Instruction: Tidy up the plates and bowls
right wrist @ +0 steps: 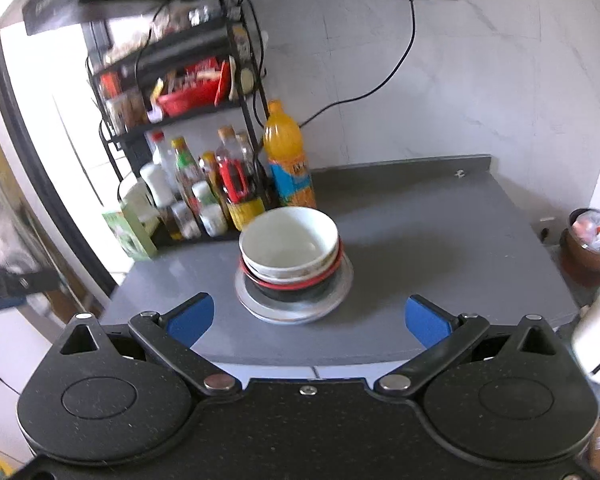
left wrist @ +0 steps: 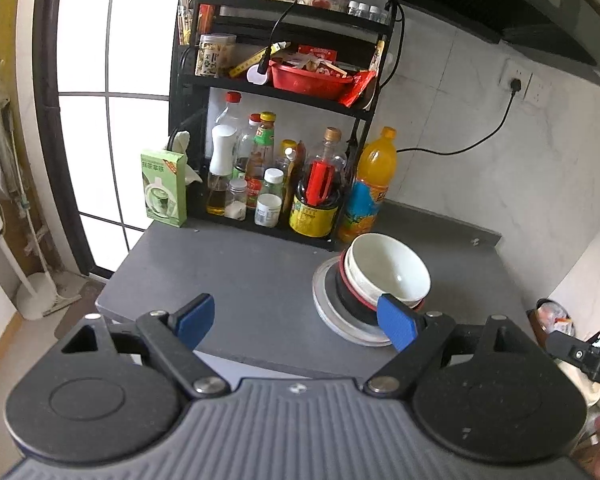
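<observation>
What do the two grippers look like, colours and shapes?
Both grippers, the left gripper and the right gripper, have blue pads on the fingers, black link arms with silver rivets, and two round black discs. The left body is ribbed grey; the right is speckled black. No sleeves show.

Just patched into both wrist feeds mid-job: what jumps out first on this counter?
A stack of bowls, white on top with a red-rimmed one beneath, sits on plates mid-counter. Behind it stands a bright orange drink bottle beside a black rack crowded with sauce bottles. Both the left gripper and right gripper hang open and empty, short of the stack.
</observation>
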Available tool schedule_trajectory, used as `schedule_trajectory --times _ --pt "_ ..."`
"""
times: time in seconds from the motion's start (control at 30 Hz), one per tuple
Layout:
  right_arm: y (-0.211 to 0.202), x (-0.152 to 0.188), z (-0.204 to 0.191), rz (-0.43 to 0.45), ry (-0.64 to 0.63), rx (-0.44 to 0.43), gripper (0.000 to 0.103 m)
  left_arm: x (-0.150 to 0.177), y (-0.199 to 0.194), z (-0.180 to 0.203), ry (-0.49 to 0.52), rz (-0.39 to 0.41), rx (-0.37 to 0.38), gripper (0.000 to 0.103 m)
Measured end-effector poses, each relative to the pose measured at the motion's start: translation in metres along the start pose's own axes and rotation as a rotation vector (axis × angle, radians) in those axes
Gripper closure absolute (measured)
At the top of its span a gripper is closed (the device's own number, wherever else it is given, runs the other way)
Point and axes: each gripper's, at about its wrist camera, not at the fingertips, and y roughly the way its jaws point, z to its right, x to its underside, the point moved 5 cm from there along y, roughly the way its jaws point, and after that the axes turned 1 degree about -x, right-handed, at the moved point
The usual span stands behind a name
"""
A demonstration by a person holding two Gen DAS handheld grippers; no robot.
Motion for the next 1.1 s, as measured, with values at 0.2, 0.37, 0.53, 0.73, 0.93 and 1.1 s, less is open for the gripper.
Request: schedule_trajectory --times 0.2,0.37,0.53,0.73,0.93,1.1 --pt "-0.001 0.004 -0.006 -0.004 -0.003 0.014 0.000 0.004 -0.002 0.002 0.001 -0.006 0.033 0.007" --pt "-0.005 0.004 -0.011 -0.002 -0.007 0.033 0.000 0.011 -0.001 0.007 0.028 -0.015 0.052 0.000" --pt "-0.017 0.007 -0.017 0.015 -0.020 0.041 0.000 0.019 -0.004 0.013 0.056 -0.003 0.056 0.000" --pt "-0.021 0.018 -0.016 0.002 -0.026 0.057 0.000 0.030 -0.006 0.021 0.089 -0.022 0.045 0.000" --pt "-0.019 0.035 -0.019 -0.013 -0.065 0.071 0.000 0.047 -0.006 0.033 0.131 -0.037 0.047 0.000" --pt "-0.020 0.043 -0.023 -0.028 -0.067 0.049 0.000 0.064 -0.004 0.045 0.174 -0.063 0.059 0.000"
